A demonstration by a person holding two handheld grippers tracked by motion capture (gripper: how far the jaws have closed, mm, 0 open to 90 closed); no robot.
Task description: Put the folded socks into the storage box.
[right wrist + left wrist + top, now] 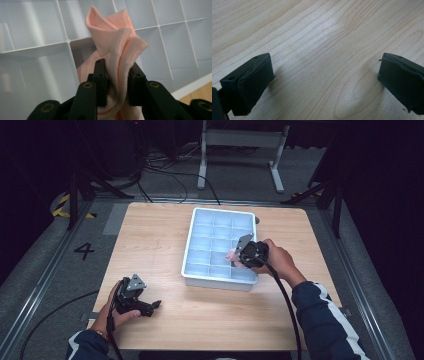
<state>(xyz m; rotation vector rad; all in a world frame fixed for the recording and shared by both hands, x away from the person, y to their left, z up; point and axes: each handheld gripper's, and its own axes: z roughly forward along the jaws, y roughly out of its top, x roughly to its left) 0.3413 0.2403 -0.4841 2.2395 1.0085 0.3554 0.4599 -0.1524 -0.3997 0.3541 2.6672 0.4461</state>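
Cloth, pink knit, is sitting pinched between the jaws of the right gripper, bunched into a fold that is sticking up past the fingertips. The jaws are closing on the fabric from both sides, so the grip looks firm enough for carrying. In the high view the right gripper is hanging over the near right part of the tray, with the cloth showing as a small pink patch just over the dividers. The tray is white and split into a grid of open cells; the cell right under the cloth looks empty. The gripper is pointing down into the grid, likely so the cloth can be dropped or pushed into one cell; which cell exactly is hard to tell.

The left gripper is resting low near the left front corner of the table, well apart from the tray. Its jaws are standing wide with nothing between them, just bare wood under the left gripper. It is probably parked there to stay clear of the working hand.

Judgement: the placing step is in hand, the cloth not yet released. Risk: the bunched fold catching on a divider.
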